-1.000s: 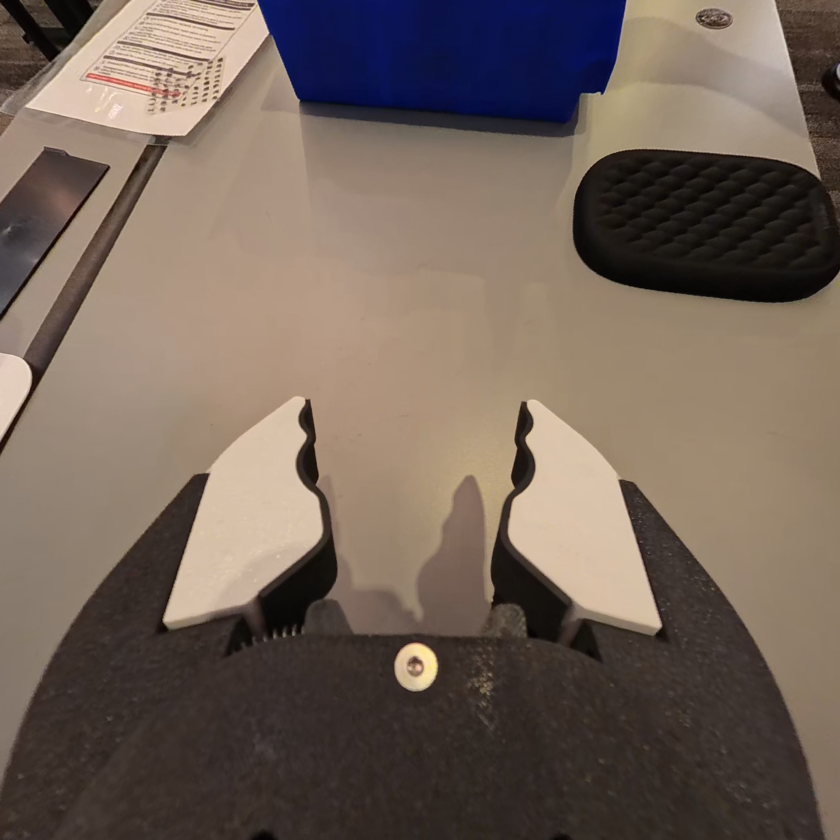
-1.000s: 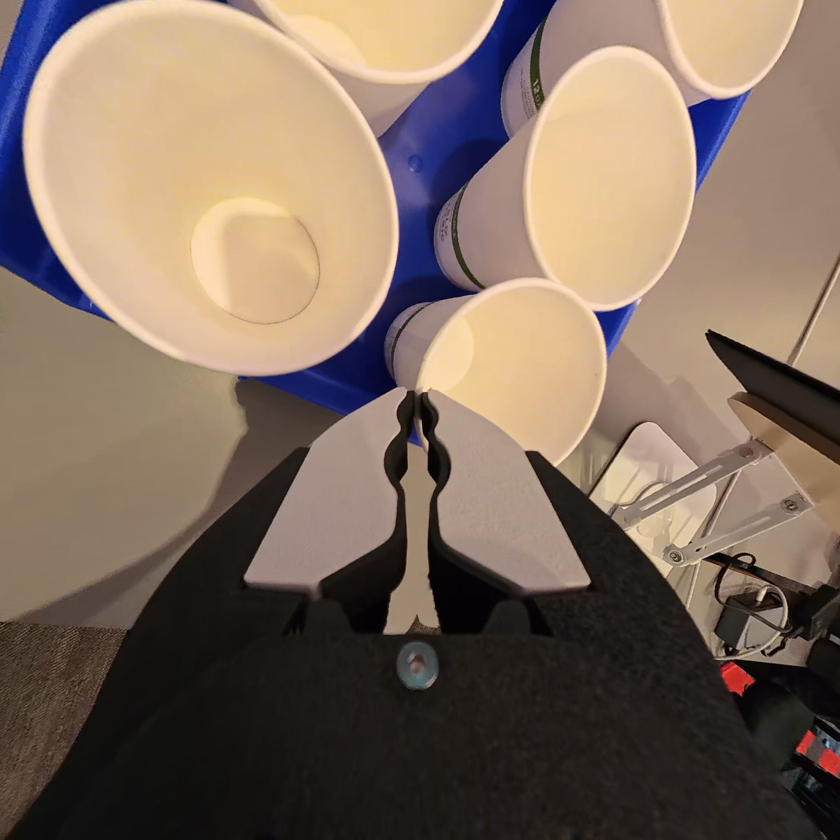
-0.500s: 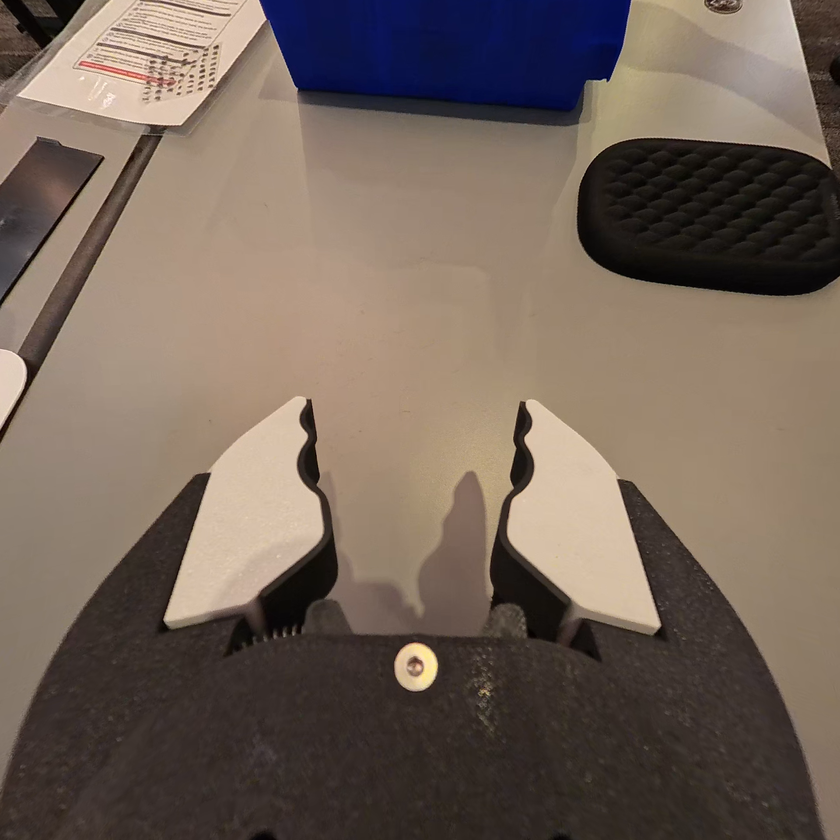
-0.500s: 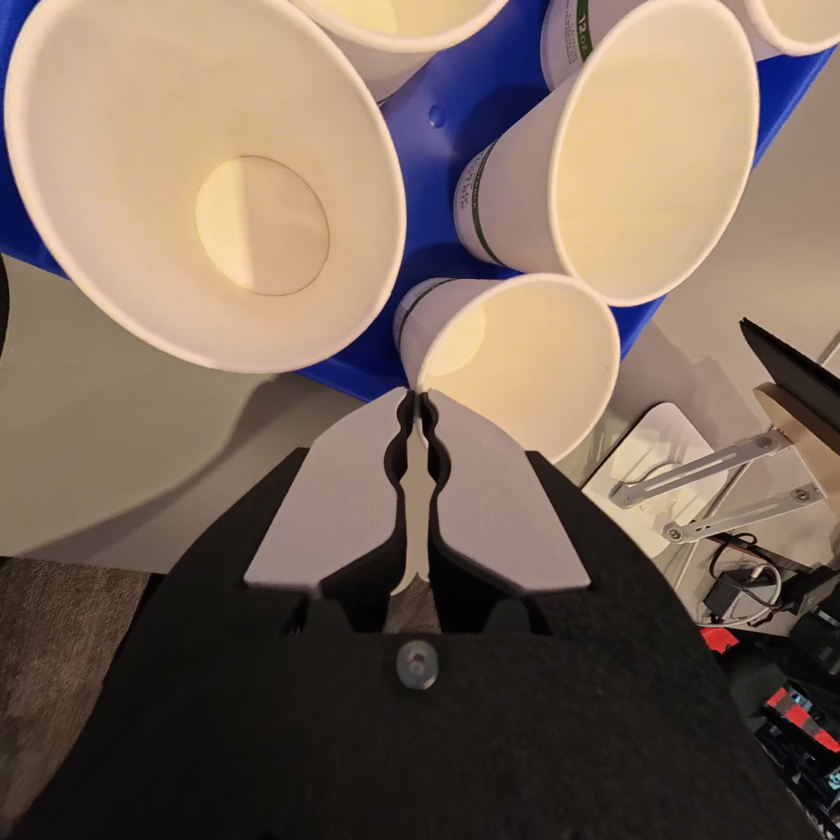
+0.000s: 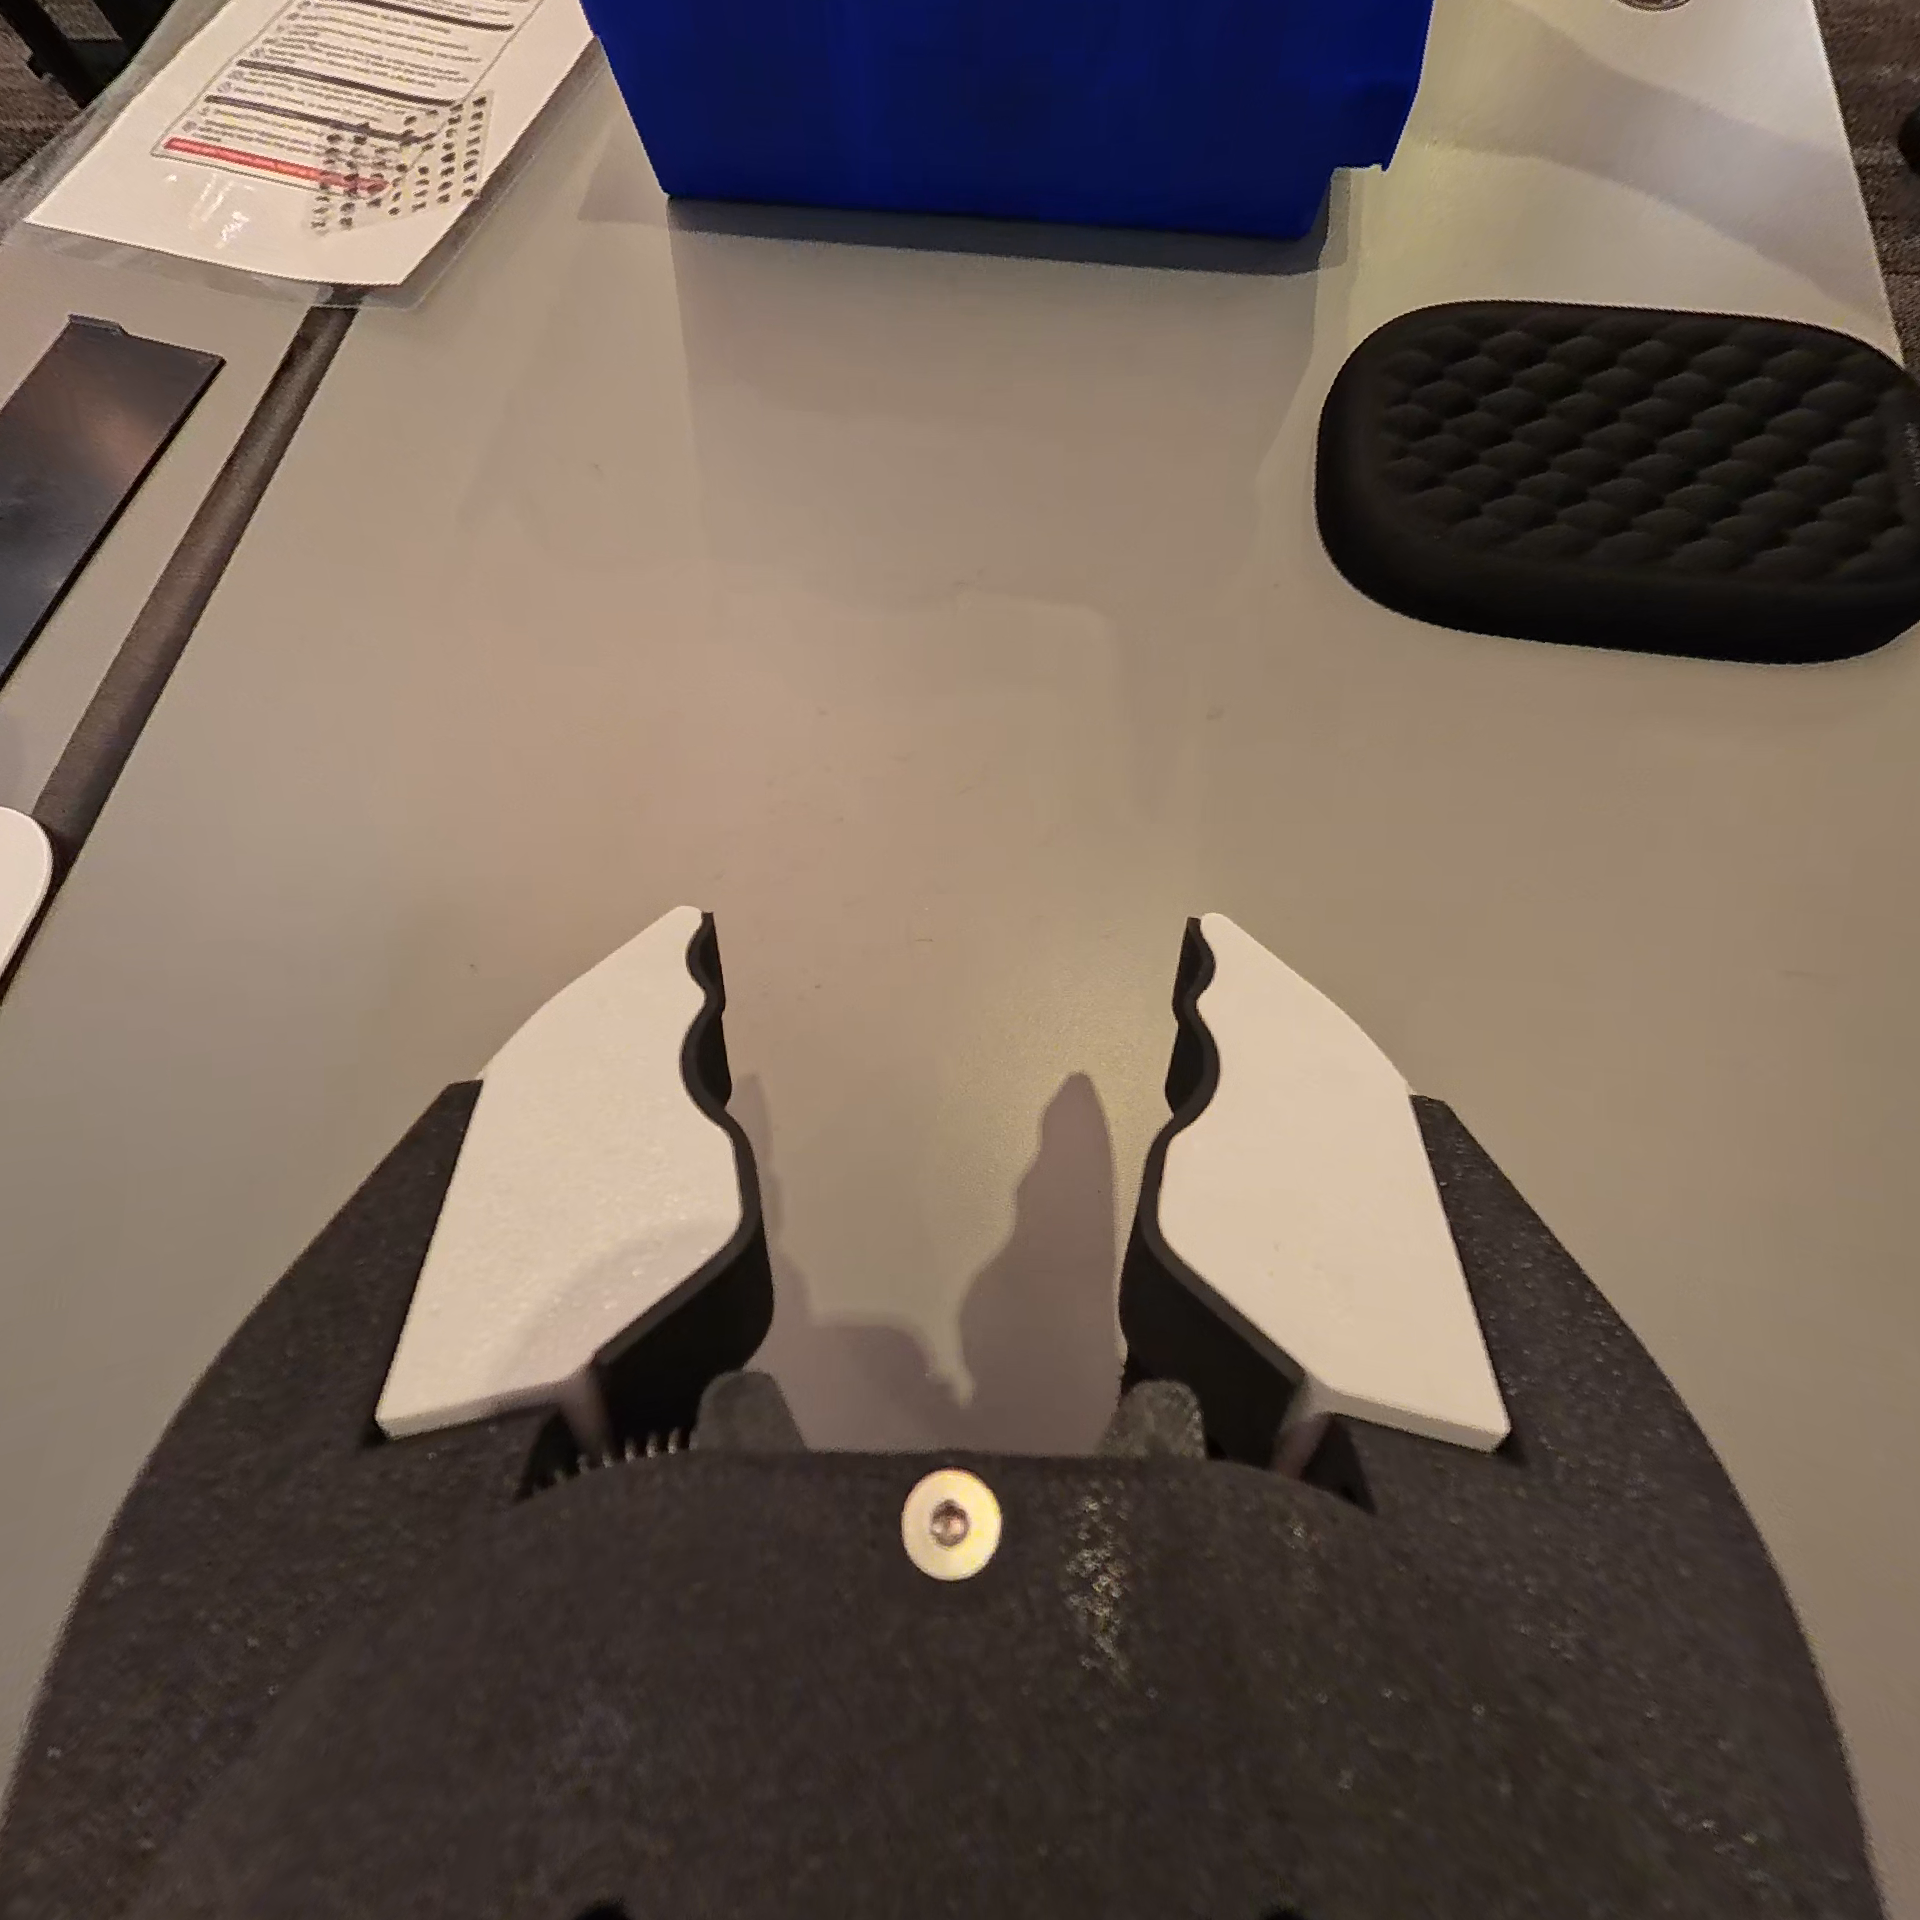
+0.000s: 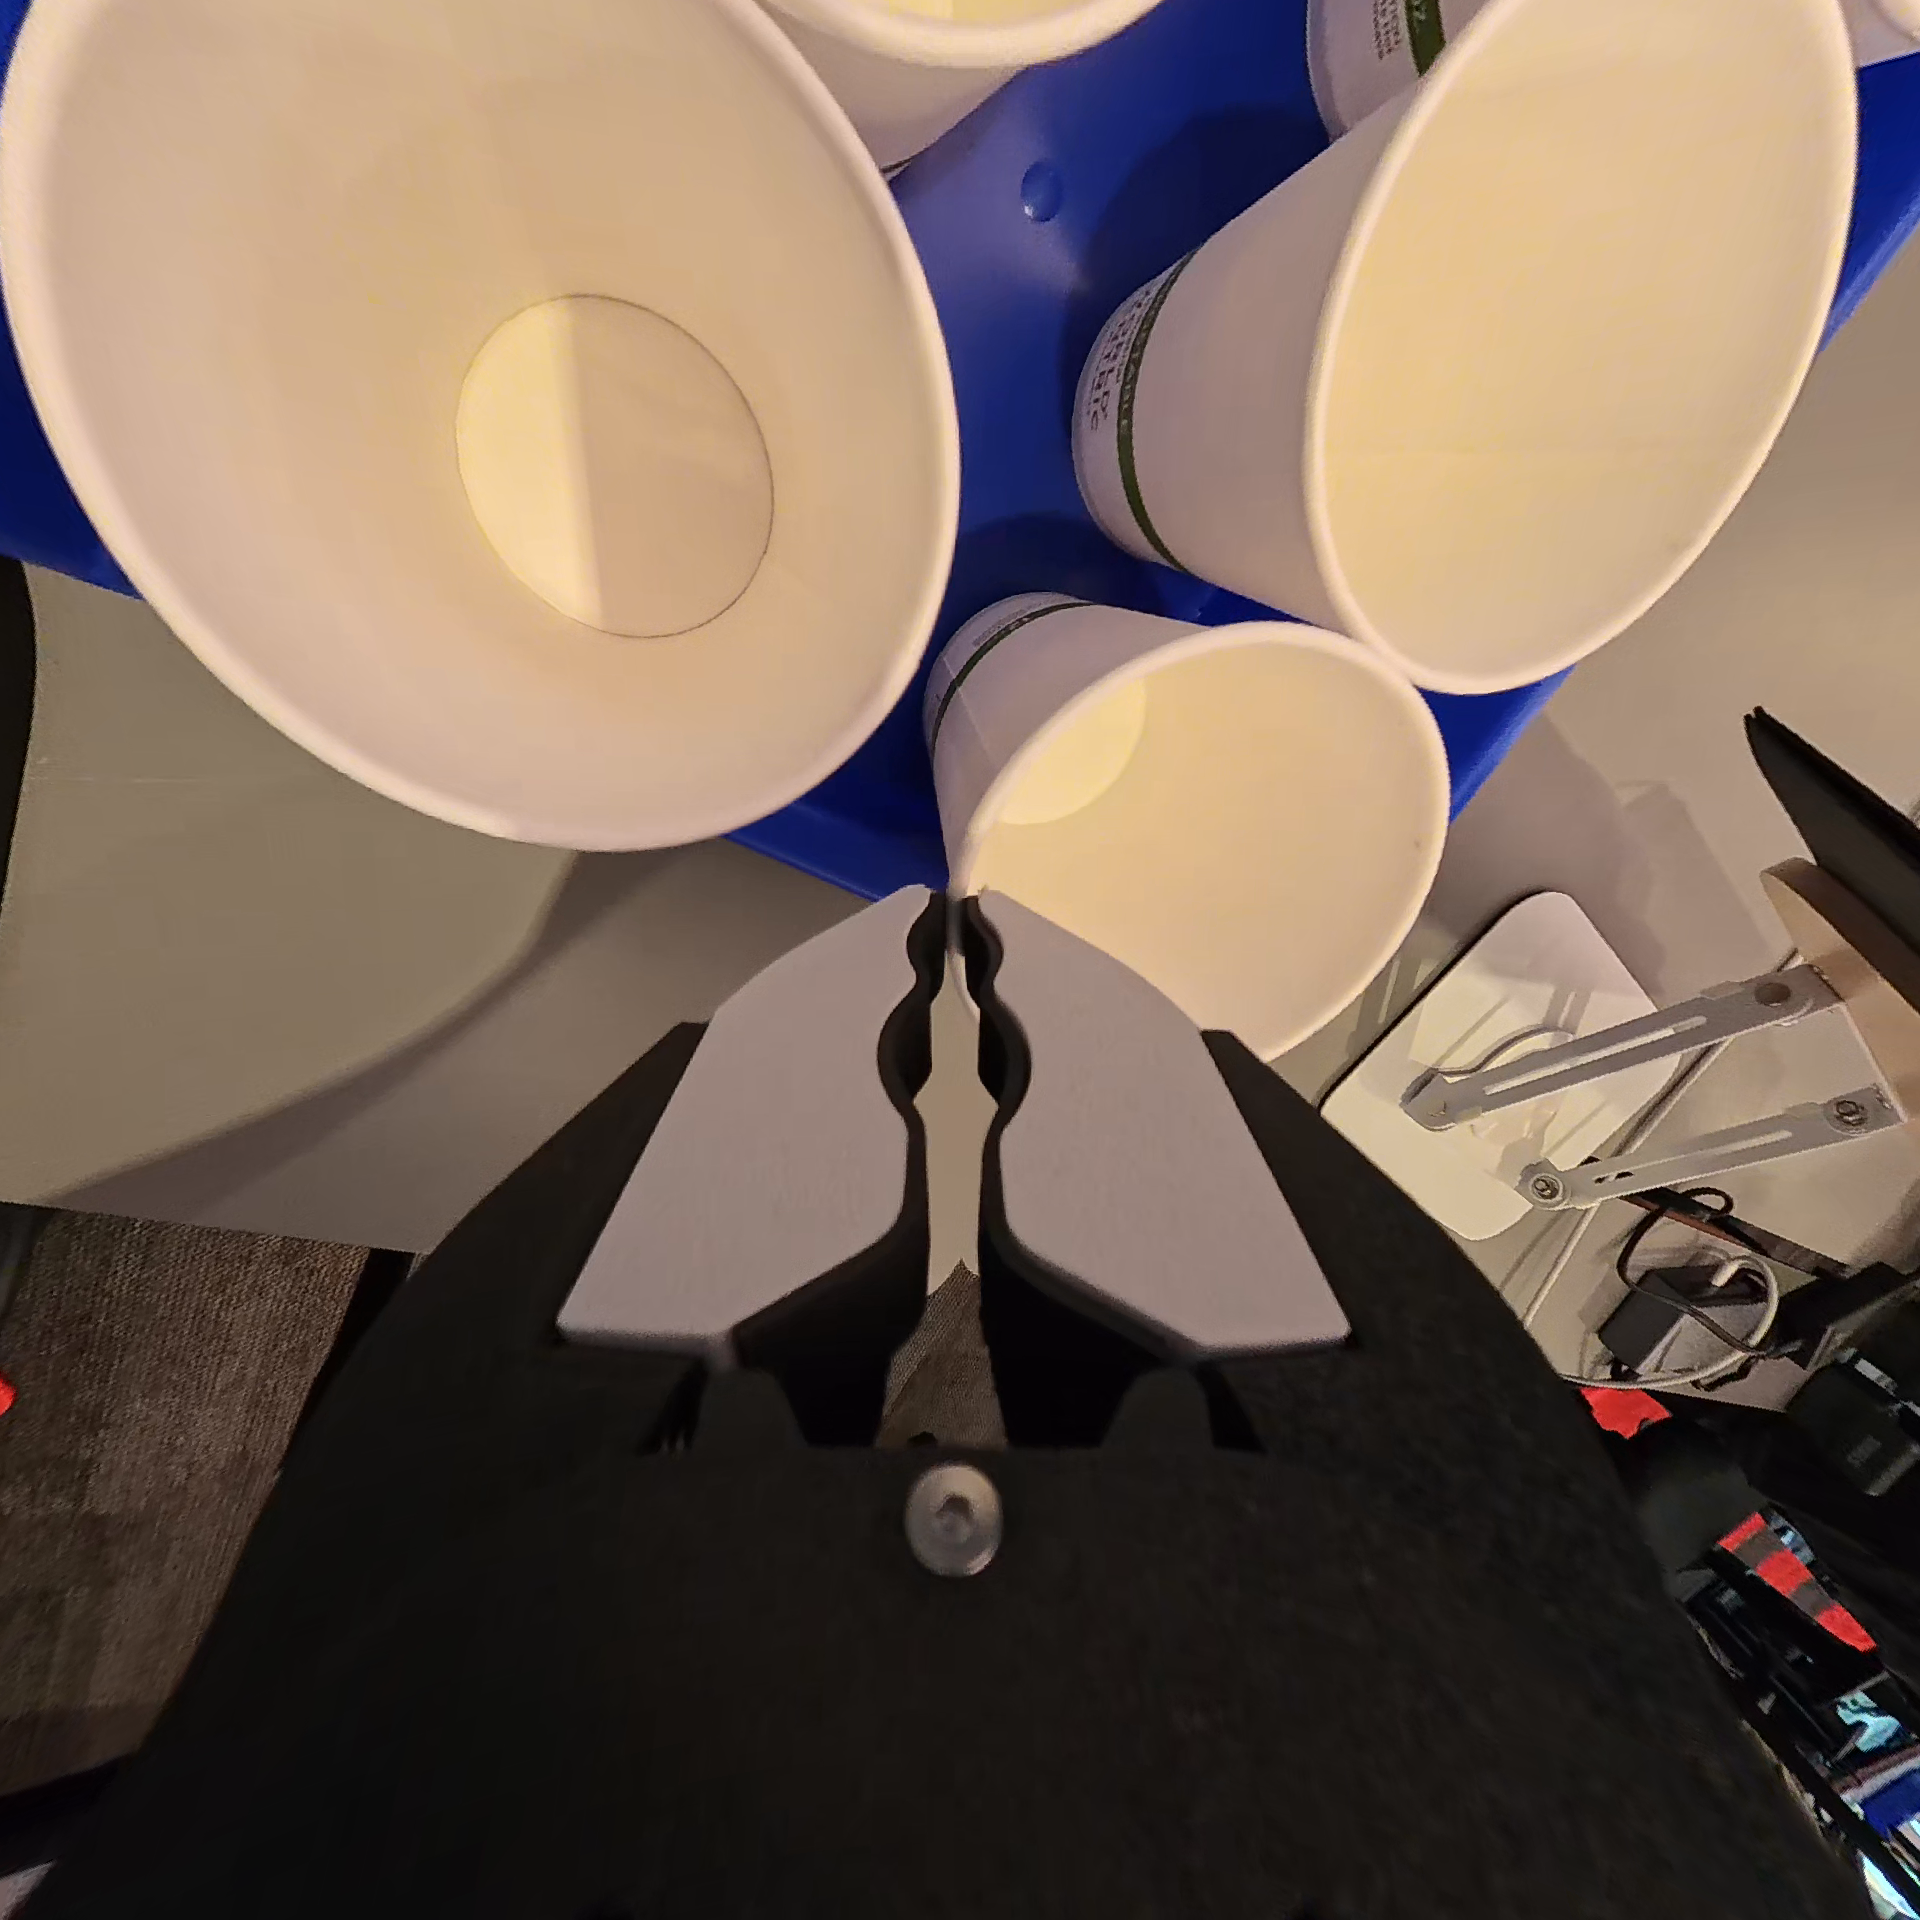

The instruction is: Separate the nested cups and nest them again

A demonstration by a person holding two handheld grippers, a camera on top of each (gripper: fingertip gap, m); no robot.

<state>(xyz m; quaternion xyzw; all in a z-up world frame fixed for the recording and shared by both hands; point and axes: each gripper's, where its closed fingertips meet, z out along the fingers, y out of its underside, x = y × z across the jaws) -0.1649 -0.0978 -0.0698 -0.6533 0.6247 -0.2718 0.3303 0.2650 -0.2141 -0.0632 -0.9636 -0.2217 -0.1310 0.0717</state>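
Table point(image 5: 935, 644): grey top spreads out ahead of the left claw, bare between its fingers.
Blue bin point(image 5: 997, 104): far ahead of the left claw, at the table's far end; in the right wrist view its blue floor point(image 6: 997, 270) shows between the cups.
Big cup point(image 6: 468, 416): white paper, mouth toward the camera, up and left of the right claw, round bottom in plain sight.
Second cup point(image 6: 1558, 343): up and right of the right claw, green band near its base.
Gripped cup point(image 6: 1195, 821): smallest to the eye, just ahead of the right claw's tips, tilted, rim pinched.
Black pad point(image 5: 1621, 478): quilted, ahead and right of the left claw, lying flat.
Paper sheet point(image 5: 312, 135): printed, ahead and far left.
Right claw point(image 6: 953, 914): narrow, fingers clamped on the gripped cup's rim.
Left claw point(image 5: 951, 935): spread wide, holding nothing, low over the table.
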